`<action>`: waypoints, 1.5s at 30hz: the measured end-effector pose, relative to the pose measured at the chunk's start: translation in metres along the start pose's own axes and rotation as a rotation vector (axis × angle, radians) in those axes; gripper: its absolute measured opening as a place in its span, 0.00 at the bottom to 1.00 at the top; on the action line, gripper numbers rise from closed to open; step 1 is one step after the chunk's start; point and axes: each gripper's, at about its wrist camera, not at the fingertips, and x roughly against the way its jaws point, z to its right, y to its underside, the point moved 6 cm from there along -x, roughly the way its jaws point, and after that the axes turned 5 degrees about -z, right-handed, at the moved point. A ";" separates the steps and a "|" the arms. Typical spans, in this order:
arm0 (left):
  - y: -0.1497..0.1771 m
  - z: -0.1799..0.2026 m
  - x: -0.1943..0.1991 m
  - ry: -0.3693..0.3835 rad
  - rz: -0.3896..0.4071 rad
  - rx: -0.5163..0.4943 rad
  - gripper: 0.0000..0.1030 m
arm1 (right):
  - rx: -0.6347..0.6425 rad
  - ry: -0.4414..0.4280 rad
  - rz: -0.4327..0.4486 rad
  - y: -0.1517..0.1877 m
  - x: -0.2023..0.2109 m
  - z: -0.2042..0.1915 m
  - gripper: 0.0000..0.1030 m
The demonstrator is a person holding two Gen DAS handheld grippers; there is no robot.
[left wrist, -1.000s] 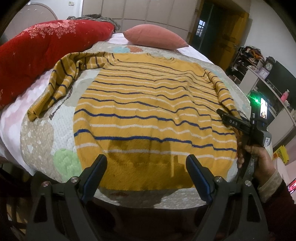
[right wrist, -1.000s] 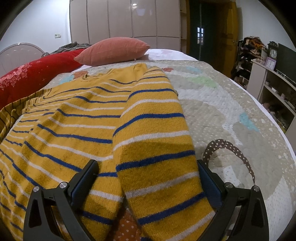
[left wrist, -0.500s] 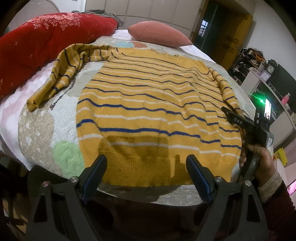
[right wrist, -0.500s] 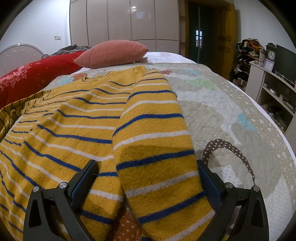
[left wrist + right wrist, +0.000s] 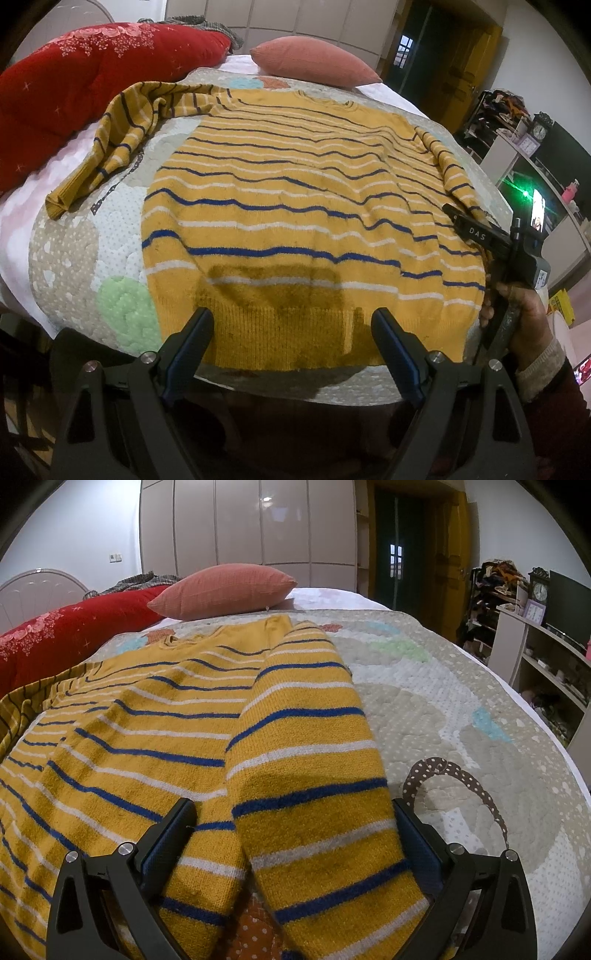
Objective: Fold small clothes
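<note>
nothing moved | sweater [image 5: 295, 206] flat, yellow, striped | L gripper [image 5: 291, 332] spread | R gripper [image 5: 295, 830] spread round sleeve [image 5: 314, 775]

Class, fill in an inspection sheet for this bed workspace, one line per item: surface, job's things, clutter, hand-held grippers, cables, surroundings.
Surface: quilted bedspread with pastel patches.
Job's things: yellow striped sweater spread flat; its far sleeve is bunched, the other sleeve lies straight.
Clutter: red quilt, pink pillow.
Grippers: left hand-held gripper open over the hem; right hand-held gripper open, straddling the straight sleeve.
Cables: nothing seen.
Surroundings: wardrobe, shelf unit.
</note>
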 end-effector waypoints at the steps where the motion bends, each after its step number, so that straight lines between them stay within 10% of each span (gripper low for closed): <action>1: 0.000 0.000 0.001 0.000 0.001 -0.002 0.84 | 0.001 0.002 0.000 0.000 0.000 0.000 1.00; 6: -0.004 -0.002 0.001 -0.014 0.014 -0.009 0.84 | -0.007 -0.031 -0.017 -0.004 0.013 -0.002 0.95; 11: -0.008 -0.008 0.004 -0.017 0.018 0.013 0.84 | -0.176 -0.379 0.199 -0.035 0.108 0.026 0.89; 18: -0.004 -0.009 0.000 -0.008 0.007 0.013 0.84 | -0.219 -0.132 0.123 -0.022 0.098 0.102 0.90; 26: -0.004 -0.009 0.000 -0.015 0.008 0.009 0.84 | -0.199 -0.256 0.004 0.010 0.060 0.072 0.86; 28: -0.003 -0.007 -0.001 -0.013 0.002 0.004 0.84 | -0.174 -0.297 -0.036 0.008 0.050 0.056 0.73; 31: -0.003 -0.005 0.000 -0.017 0.005 -0.007 0.84 | -0.134 -0.326 -0.115 0.013 0.030 0.032 0.17; 33: -0.004 -0.006 0.005 -0.022 0.019 -0.005 0.84 | -0.119 -0.323 -0.116 0.009 0.029 0.030 0.10; 45: -0.010 -0.037 0.011 -0.049 0.041 0.078 0.84 | -0.212 0.331 -0.107 -0.040 0.046 0.186 0.14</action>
